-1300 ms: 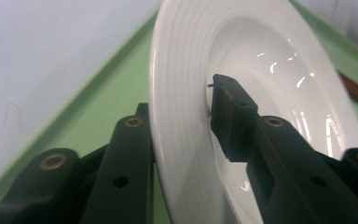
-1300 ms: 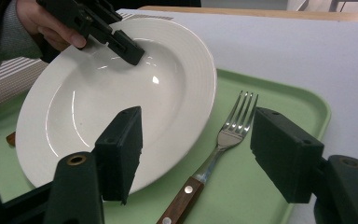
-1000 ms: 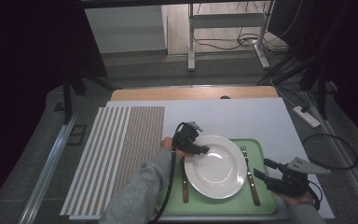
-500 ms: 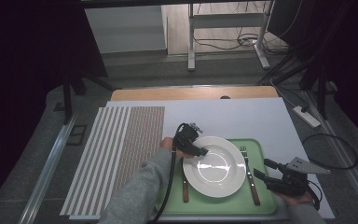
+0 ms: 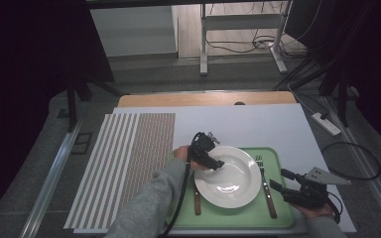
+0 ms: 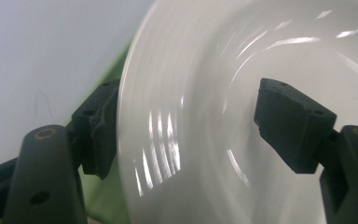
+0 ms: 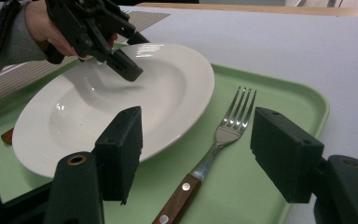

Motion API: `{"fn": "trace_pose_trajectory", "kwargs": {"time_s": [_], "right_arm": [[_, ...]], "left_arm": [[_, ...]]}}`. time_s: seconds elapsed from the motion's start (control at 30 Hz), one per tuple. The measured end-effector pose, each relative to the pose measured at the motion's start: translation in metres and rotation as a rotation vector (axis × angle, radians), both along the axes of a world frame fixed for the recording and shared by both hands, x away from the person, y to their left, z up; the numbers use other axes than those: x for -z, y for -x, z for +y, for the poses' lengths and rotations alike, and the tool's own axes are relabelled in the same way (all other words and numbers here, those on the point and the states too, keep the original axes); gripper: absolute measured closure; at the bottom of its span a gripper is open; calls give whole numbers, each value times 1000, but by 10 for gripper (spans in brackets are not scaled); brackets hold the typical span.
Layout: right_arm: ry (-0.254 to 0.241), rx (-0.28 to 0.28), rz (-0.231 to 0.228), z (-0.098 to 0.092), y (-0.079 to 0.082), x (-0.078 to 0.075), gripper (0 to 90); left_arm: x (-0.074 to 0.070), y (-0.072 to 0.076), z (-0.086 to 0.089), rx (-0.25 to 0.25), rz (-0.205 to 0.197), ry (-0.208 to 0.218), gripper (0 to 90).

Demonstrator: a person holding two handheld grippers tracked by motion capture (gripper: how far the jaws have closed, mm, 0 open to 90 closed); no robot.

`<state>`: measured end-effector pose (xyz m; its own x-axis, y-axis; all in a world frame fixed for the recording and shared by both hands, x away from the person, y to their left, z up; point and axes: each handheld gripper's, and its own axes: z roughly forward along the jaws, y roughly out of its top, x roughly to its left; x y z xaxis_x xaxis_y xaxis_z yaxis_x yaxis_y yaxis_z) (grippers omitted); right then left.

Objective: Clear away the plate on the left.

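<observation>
Now left tongs point(image 5: 217, 164) just opening astride plate point(image 5: 230, 181) rim; right tongs point(image 5: 278, 180) spread, level beside fork point(image 5: 264, 182).

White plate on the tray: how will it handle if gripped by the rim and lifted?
The white plate looks like rigid glazed ceramic, so probably stiff but breakable if dropped. Its glossy reflections suggest a slick surface that may slip between pads. The left gripper, jaws just opening, straddles the rim without pressing; a one-sided rim grip would likely let it tilt. The fork lies close beside it.

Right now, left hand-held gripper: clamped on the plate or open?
Open. The left hand-held gripper has just been opening; its jaws straddle the plate rim, one pad clearly off the surface.
</observation>
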<state>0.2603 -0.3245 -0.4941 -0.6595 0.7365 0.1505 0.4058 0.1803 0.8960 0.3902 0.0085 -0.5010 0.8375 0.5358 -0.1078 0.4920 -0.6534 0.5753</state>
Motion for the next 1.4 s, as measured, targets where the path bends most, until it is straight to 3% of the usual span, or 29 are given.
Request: {"fn": "trace_pose_trajectory", "kwargs": {"time_s": [0.1, 0.5, 0.9, 1.27, 1.4], "right_arm": [[2, -1, 1, 1, 0, 0, 347], [4, 0, 1, 1, 0, 0, 347], [-2, -3, 5, 0, -1, 2, 347], [12, -32, 9, 2, -5, 6, 342], [19, -46, 1, 3, -4, 6, 334]], "left_arm": [[-10, 5, -2, 23, -58, -15, 223], [-24, 16, 22, 8, -103, 49, 220], [-29, 28, 49, -27, -118, 108, 218], [-24, 52, 87, -91, -144, 170, 210], [-22, 70, 110, -141, -177, 193, 211]]}}
